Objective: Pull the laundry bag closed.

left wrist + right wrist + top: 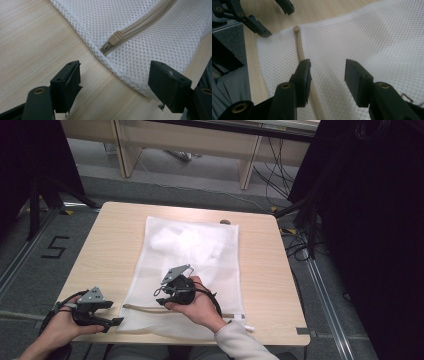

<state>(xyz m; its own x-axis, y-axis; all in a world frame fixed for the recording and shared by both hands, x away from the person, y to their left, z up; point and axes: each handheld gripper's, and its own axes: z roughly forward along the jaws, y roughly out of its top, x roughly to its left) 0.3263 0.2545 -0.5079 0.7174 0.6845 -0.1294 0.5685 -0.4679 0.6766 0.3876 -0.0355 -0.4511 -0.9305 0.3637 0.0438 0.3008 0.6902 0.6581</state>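
My left gripper [113,86] hangs spread just short of the white mesh bag's [160,47] corner, its beige zipper [115,38] end straight ahead. My right gripper [327,80] is spread above the bag, zipper [298,45] beneath its left jaw. Bare table [107,245] lies open left of my left gripper [111,312].

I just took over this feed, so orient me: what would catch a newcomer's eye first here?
A white mesh laundry bag lies flat on the wooden table, a beige zipper along its near edge. The right gripper hovers open over the bag beside the zipper; the left gripper sits open at the bag's near-left corner, facing the zipper's end.
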